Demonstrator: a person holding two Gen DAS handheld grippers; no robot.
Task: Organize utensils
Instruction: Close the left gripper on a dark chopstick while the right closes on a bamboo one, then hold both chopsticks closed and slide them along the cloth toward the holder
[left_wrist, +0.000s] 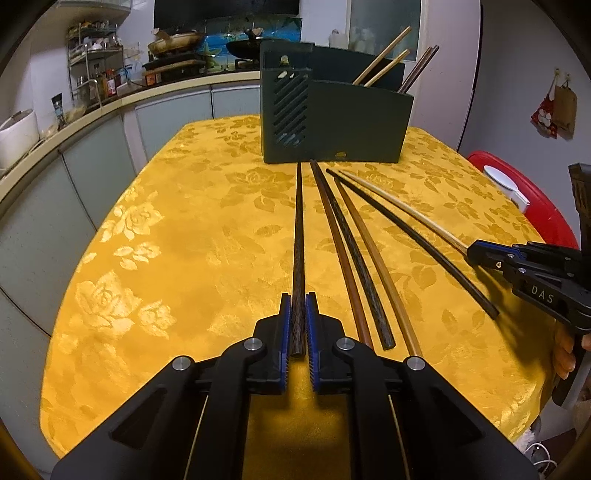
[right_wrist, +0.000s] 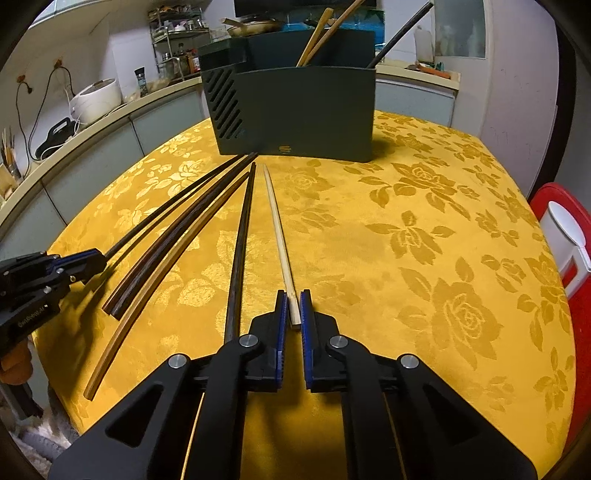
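Several chopsticks lie in a row on the yellow tablecloth (left_wrist: 155, 229) before a dark green utensil holder (left_wrist: 332, 110), which also shows in the right wrist view (right_wrist: 303, 107) with three chopsticks standing in it. My left gripper (left_wrist: 298, 299) is shut on the near end of a dark wood chopstick (left_wrist: 299, 229). My right gripper (right_wrist: 291, 295) is shut on the near end of a pale bamboo chopstick (right_wrist: 279, 229). Between them lie brown chopsticks (left_wrist: 347, 266), a tan one (left_wrist: 373, 254) and a black one (left_wrist: 406, 236).
A red stool (left_wrist: 532, 199) with a white object on it stands beside the table's right edge. A kitchen counter (left_wrist: 74, 122) with cookware, a rack and a rice cooker curves behind and to the left.
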